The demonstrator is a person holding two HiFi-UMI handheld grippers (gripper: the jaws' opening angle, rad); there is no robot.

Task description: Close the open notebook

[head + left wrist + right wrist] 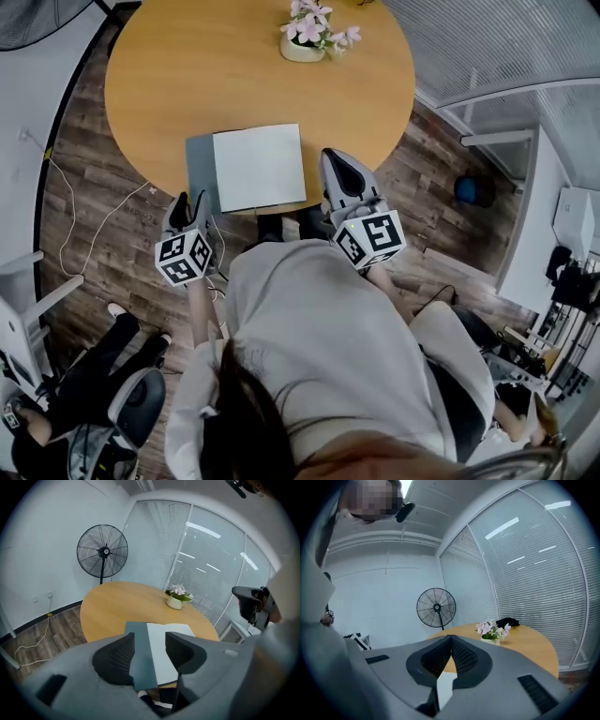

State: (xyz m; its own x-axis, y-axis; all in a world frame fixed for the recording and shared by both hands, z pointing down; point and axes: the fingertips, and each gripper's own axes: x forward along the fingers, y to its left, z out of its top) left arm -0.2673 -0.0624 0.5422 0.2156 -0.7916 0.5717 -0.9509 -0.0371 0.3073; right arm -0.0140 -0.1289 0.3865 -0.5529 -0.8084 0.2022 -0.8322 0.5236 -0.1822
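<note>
The open notebook (258,167) lies at the near edge of the round wooden table (169,75), with a white page up and its grey cover (199,169) spread flat to the left. My left gripper (189,199) hangs just off the table's edge by the cover's near left corner. In the left gripper view it (150,641) is open, and the notebook (159,660) shows through the gap, farther off and untouched. My right gripper (336,159) sits beside the notebook's right edge. In the right gripper view it (451,638) is shut with nothing in it.
A pot of pink flowers (305,42) stands at the table's far side, with a small black object (507,622) behind it. A standing fan (102,551) is beyond the table. Cables (94,225) trail on the wooden floor. Another person (84,384) sits at lower left.
</note>
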